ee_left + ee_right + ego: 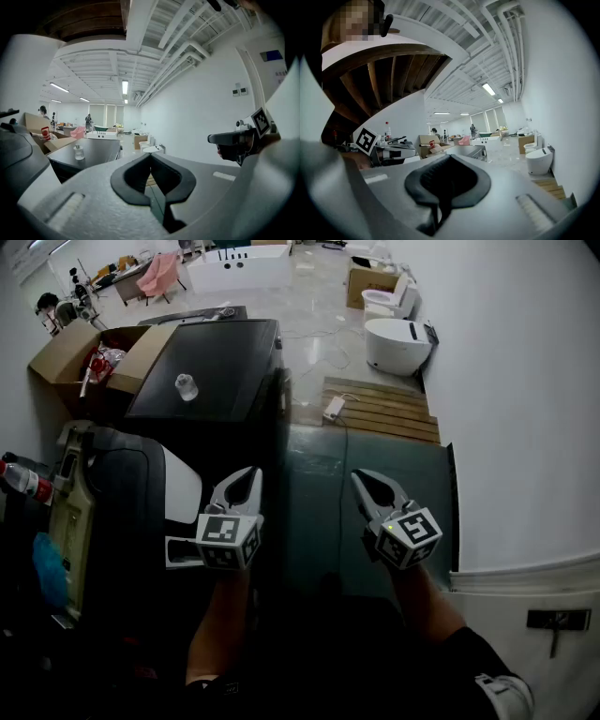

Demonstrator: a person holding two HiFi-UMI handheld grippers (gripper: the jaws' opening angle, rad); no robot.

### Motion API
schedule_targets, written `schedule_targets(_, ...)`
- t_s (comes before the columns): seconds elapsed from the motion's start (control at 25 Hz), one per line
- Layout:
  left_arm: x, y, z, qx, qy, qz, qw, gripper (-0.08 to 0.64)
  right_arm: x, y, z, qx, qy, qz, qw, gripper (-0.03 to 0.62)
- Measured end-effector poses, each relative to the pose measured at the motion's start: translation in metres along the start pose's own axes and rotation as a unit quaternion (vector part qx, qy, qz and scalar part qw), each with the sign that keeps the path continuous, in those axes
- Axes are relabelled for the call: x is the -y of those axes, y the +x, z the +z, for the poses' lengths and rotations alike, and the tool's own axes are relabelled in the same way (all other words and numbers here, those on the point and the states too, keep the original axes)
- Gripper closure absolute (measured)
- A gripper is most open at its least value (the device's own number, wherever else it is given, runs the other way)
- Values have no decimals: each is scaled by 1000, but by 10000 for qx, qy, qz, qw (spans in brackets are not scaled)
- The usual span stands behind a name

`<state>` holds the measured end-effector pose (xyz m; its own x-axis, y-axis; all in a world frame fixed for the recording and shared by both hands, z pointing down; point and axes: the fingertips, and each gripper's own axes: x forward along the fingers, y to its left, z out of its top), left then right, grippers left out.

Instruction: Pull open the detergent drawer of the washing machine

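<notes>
My left gripper point(246, 480) and right gripper point(364, 482) are held side by side above a dark teal flat top point(319, 512), both shut with nothing between the jaws. The left gripper view shows its black pads point(152, 187) closed together, and the right gripper point(239, 138) off to the side. In the right gripper view the pads point(440, 197) are also closed, with the left gripper point(389, 152) beside them. A black machine point(216, 362) stands behind, a small clear container point(187, 386) on its lid. I cannot make out a detergent drawer in any view.
An open cardboard box point(89, 352) stands at the far left. White toilets point(398, 338) and a wooden pallet point(380, 409) lie beyond the teal top. A white wall point(525, 427) runs along the right. A red-capped bottle point(19, 479) stands at the left edge.
</notes>
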<state>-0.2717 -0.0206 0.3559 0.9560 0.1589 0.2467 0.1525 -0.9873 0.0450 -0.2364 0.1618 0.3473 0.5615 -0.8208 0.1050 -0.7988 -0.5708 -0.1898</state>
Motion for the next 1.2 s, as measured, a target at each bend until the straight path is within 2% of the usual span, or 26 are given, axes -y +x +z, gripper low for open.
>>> schedule_targets(0.4,7,11,-4,-39,8,148,9999,549,18,6,-2,-33,-40,133,9999,592)
schedule_targets(0.92,53,33,-15,-270,112,147,9995,549,67,-26,-9,76,516,51,9986,591)
schedule_targets(1.2,76,48,-16,-348,144,223,9990,549,96,-37,-42,-430,490,-124,9978,591)
